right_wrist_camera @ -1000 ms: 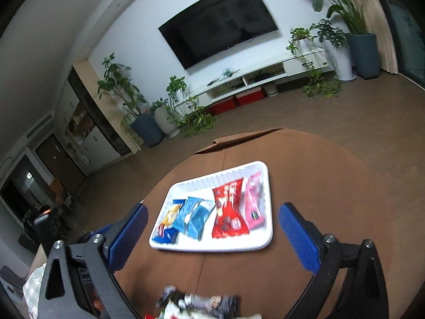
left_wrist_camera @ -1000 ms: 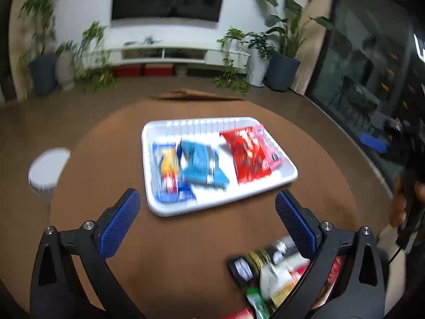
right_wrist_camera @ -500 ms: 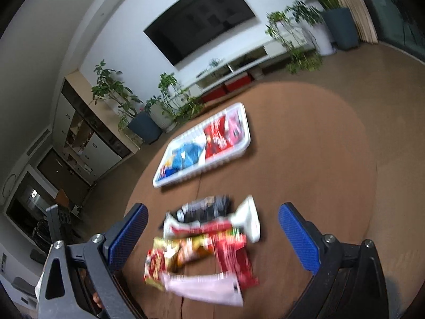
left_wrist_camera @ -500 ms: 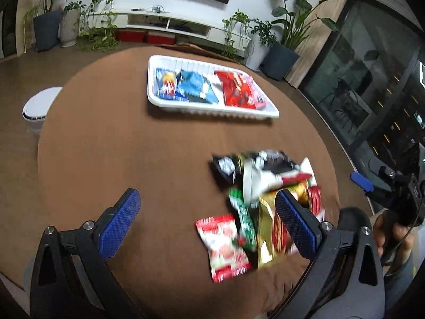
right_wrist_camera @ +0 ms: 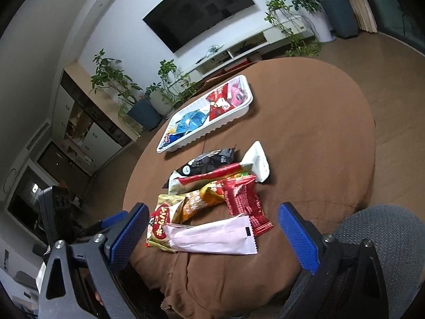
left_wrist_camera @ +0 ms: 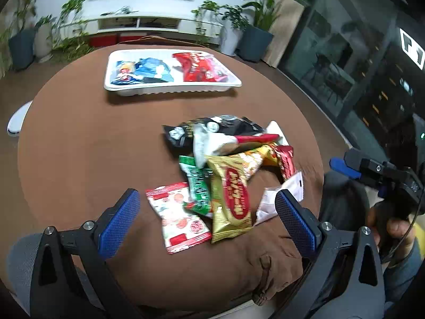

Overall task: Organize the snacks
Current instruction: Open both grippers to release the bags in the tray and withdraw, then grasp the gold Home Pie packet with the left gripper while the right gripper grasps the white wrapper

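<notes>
A pile of loose snack packets lies on the near side of the round brown table (left_wrist_camera: 79,146): a gold packet (left_wrist_camera: 233,196), a strawberry packet (left_wrist_camera: 180,218), a green packet (left_wrist_camera: 198,186), a black packet (left_wrist_camera: 212,130), a dark red packet (right_wrist_camera: 244,199) and a pale pink packet (right_wrist_camera: 212,236). A white tray (left_wrist_camera: 170,89) at the far side holds blue packets (left_wrist_camera: 148,70) and red packets (left_wrist_camera: 199,66). My left gripper (left_wrist_camera: 207,223) hovers open above the near end of the pile. My right gripper (right_wrist_camera: 212,236) is open too, over the pink packet.
A grey chair back (right_wrist_camera: 385,239) sits at the near table edge. A white stool (left_wrist_camera: 16,119) stands left of the table. Potted plants (left_wrist_camera: 255,40), a low white TV shelf (left_wrist_camera: 148,24) and a wall screen (right_wrist_camera: 199,8) line the far wall.
Both grippers have pulled back from the tray toward the near edge of the table, bringing the loose snack pile into full view. Both stayed open.
</notes>
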{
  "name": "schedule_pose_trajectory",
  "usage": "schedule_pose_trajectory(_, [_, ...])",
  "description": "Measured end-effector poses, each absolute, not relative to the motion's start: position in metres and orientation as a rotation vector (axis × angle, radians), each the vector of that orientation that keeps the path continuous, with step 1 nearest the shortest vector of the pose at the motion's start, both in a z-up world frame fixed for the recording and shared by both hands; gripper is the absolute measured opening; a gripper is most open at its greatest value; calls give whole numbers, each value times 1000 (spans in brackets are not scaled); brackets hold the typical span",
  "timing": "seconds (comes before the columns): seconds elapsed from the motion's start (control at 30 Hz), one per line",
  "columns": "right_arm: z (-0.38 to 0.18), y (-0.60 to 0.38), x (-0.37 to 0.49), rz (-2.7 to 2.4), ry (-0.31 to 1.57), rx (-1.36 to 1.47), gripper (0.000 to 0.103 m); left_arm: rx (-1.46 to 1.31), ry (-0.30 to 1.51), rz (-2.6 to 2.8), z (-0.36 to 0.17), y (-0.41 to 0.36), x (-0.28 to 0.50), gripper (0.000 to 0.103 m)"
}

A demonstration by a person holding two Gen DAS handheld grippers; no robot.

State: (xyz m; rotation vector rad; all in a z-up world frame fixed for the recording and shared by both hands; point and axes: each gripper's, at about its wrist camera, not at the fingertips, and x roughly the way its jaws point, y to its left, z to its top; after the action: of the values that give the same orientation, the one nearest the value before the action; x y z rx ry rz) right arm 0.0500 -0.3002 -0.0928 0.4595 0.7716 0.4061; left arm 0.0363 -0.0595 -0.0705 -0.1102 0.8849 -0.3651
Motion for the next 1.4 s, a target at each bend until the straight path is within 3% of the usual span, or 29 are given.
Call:
schedule_pose_trajectory(0.07, [-88,-293,44,407,753,396,100,-70,889,-368,-70,-70,37,98])
schedule_pose_trajectory(0.2, [-76,-277,36,431,725,248,97,-46,918,-402,-73,-83,40,74])
schedule_pose_trajectory(0.37, [-64,-264,27,483,700,116,93,-9,950,-422,-79,-97,48,63])
schedule_pose_trajectory(0.53, [-61,-256,24,514,682,43,93,25,989,-396,-85,-100,57,62])
schedule_pose_trajectory(0.6, [-62,-255,23,521,682,41,92,29,995,-397,-86,-100,60,53])
schedule_pose_trajectory(0.77, [-69,-254,27,521,717,40,91,56,1011,-390,-87,-102,65,46])
schedule_pose_trajectory(1.23, [-72,-249,25,553,748,-44,91,151,1088,-422,-93,-120,79,46])
schedule_pose_trajectory(1.33, [-73,-250,24,552,753,-44,91,178,1093,-417,-96,-122,81,34])
schedule_pose_trajectory(1.4, [-74,-250,24,550,758,-44,90,181,1100,-423,-99,-123,82,31])
